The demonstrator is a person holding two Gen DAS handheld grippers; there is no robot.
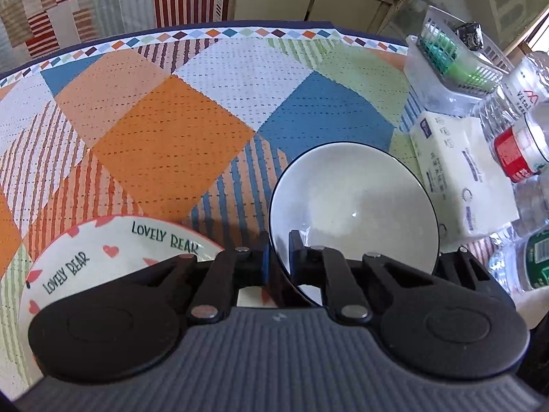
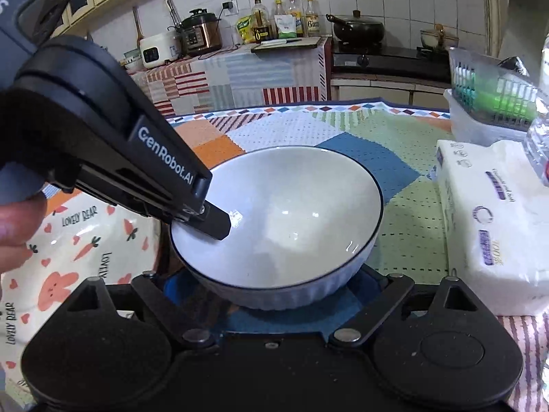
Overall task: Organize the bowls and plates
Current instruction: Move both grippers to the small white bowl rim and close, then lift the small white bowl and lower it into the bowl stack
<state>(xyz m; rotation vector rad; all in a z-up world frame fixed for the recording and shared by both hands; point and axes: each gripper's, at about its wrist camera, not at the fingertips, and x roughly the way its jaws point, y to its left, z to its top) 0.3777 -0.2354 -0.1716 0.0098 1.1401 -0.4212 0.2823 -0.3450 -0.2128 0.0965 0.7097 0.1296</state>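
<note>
Kitchen counters with a rice cooker (image 2: 158,49), a pressure cooker (image 2: 201,32), sauce bottles (image 2: 287,17) and a black pan (image 2: 358,27) on the stove line the tiled back wall, and in front of them stands a table under a patchwork tablecloth (image 1: 171,130) of orange, blue, green and white squares. On the cloth sits a white bowl (image 2: 284,226) with a thin dark rim and ribbed outside. The left gripper (image 1: 278,257) is clenched on the bowl's rim: in the left wrist view one finger lies inside the bowl and the other outside, with the wall pinched between them, and in the right wrist view the same gripper reaches in from the upper left onto the near-left edge. The right gripper (image 2: 274,295) stands wide and released, its fingers spread either side of the bowl's base without pressing on it. Just to the left of the bowl lies a plate (image 1: 113,250) printed with "LOVELY BEAR", hearts, carrots and rabbits; a person's fingers (image 2: 20,226) show at the left edge above it. To the right of the bowl are a pack of tissues (image 2: 494,240), a clear plastic basket (image 1: 449,58) holding green items, and several plastic bottles (image 1: 521,147).
</note>
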